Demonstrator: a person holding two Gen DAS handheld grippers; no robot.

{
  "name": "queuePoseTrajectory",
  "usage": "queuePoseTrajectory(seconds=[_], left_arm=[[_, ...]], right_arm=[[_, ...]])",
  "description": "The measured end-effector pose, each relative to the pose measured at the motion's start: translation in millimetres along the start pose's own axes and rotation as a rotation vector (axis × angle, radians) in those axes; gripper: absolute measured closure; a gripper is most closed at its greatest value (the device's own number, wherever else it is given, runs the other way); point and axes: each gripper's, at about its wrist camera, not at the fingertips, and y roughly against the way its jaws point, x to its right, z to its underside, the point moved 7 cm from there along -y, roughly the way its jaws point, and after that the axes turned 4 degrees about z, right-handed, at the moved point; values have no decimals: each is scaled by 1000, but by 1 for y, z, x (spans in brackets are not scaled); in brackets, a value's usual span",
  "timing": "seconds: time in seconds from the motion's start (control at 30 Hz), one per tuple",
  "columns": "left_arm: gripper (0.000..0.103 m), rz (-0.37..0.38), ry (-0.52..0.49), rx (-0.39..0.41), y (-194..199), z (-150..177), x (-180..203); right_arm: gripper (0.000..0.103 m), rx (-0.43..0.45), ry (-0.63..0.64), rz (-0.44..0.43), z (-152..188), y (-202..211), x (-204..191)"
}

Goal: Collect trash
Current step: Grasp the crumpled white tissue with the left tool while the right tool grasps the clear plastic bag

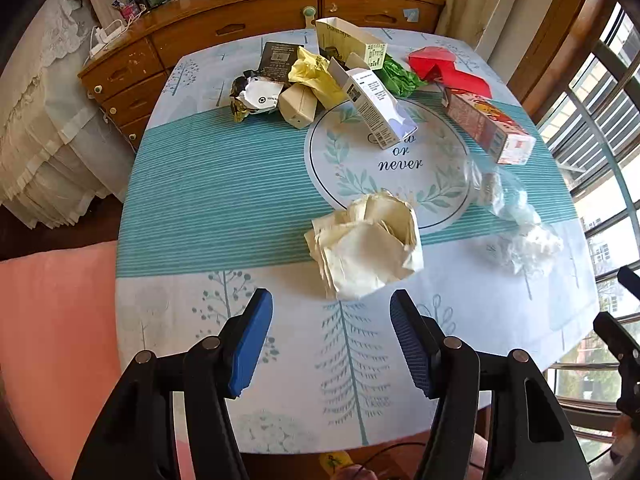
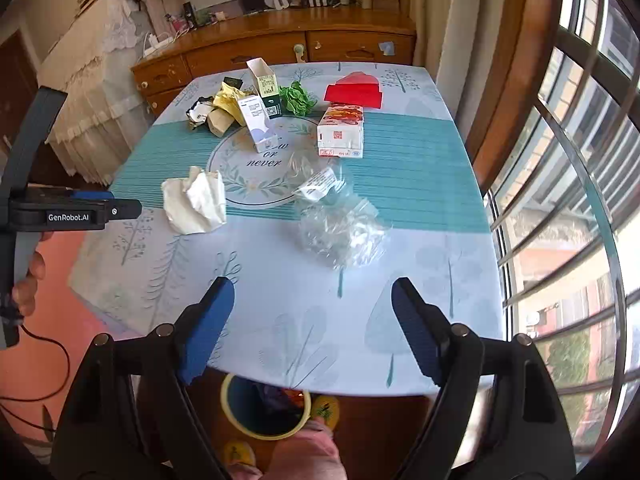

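Both tongs, left [image 1: 331,340] and right [image 2: 313,330], are spread, empty. Crumpled paper [image 1: 366,240] just ahead of the left is best pinched at its bulk, then carried to the bin [image 2: 264,412].

A crumpled cream paper wad [image 1: 366,240] lies nearest on the table [image 1: 224,200], at the edge of the printed round emblem. To its right sit crumpled clear plastic bags [image 2: 340,228], one with a white label. Farther back a red-and-white carton [image 2: 341,131] lies on its side, a folded red paper [image 2: 354,90] behind it. A heap at the far side holds green crumpled paper [image 2: 297,98], yellow crumpled paper [image 1: 316,74], a white box [image 1: 378,110], an open cream box [image 1: 350,42] and a tan carton [image 1: 298,105]
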Motion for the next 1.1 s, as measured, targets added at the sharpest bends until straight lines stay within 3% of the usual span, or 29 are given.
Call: queuePoseTrajectory(seconds=[0.13,0.3,0.33,0.43,0.53,0.67,0.73,0.87,0.93,0.97,1.1], left_arm=[[39,4,-20,-45,-31,-14,3],[36,13,-10,-102,-63,-23,-2],[36,19,-6,-115,-68,-26,-4],[36,13,-8,-147,-81,-32,-7],[36,26,-29,-164,-89,-38,-5],[29,124,-62,-219,-104,-48,6],[29,122,-69,-246,-115,-52,7],[29,154,-10,-235,-121,-68,6],[33,142,24,-229,-123,-73,4],[42,143,36,-227,-123,-75,5],[63,119,51,-198,-113,-73,17]], right_arm=[[24,-21,123,12,-23,-56,11],[25,-61,279,12,-27,-114,0],[27,-73,302,11,-26,-124,0],[47,-113,340,-17,-20,-143,-6],[56,-119,347,-59,-16,-149,-10],[57,-139,319,-115,-18,-152,-8],[57,-147,307,-132,-18,-152,-7],[57,-154,288,-154,-19,-152,-7],[57,-158,280,-159,-19,-152,-7],[57,-159,277,-161,-18,-151,-6],[58,-164,269,-163,-17,-151,-7]])
